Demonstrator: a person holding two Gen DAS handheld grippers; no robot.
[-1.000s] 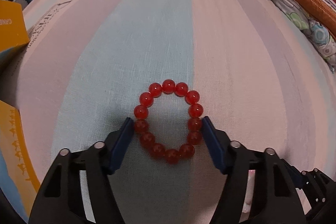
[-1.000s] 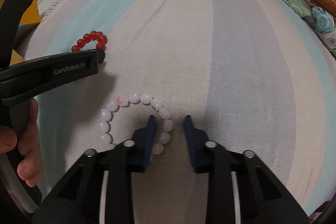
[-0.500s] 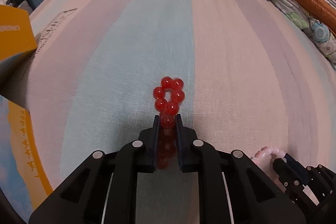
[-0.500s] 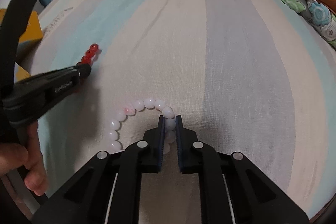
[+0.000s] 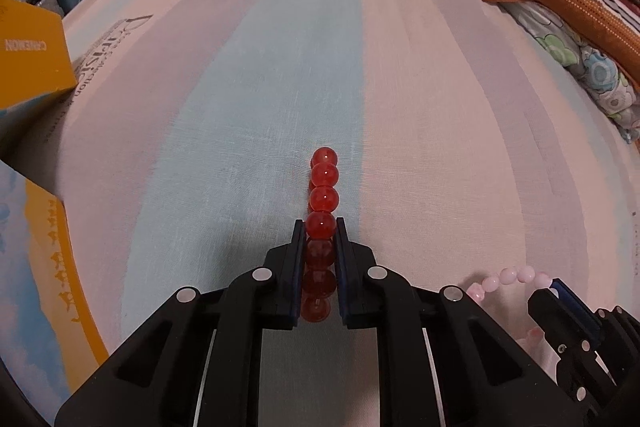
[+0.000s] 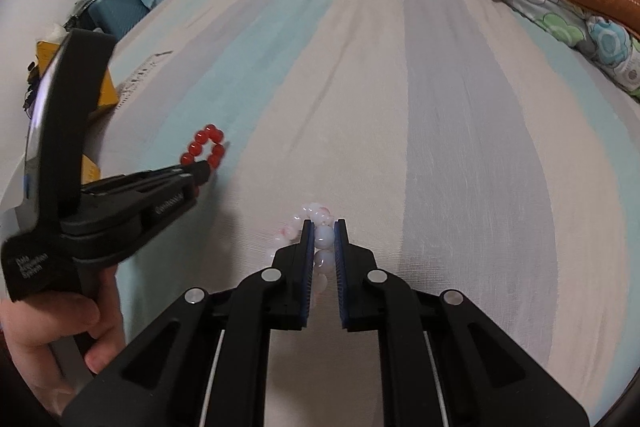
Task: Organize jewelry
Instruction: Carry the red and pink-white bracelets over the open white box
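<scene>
Red bracelet (image 5: 322, 187): squeezed flat into a line of beads between the left gripper's pads, its far end reaching out over the blue stripe of the bed (image 5: 400, 87).
Left gripper (image 5: 319, 223): jaws have just closed from a wide straddle around the round loop to a tight pinch on it; beads sit clamped between the pads.
Pink bracelet (image 6: 320, 227): right of the red bracelet, caught by one side of its loop, the rest bunched to the left of the pads.
Right gripper (image 6: 322, 225): jaws have just closed the last bit onto the pink beads; nearly shut, with a bead between the pads.
Change: a second ago both loops lay round on the bed with jaws apart; now both are gripped and seem to be coming up off the sheet.
Meaning: pick-up looks done for both; carrying to a storage spot is likely next.
Yellow box (image 5: 32, 59): left of the red bracelet, at the bed's edge; possibly the destination, cannot tell.
</scene>
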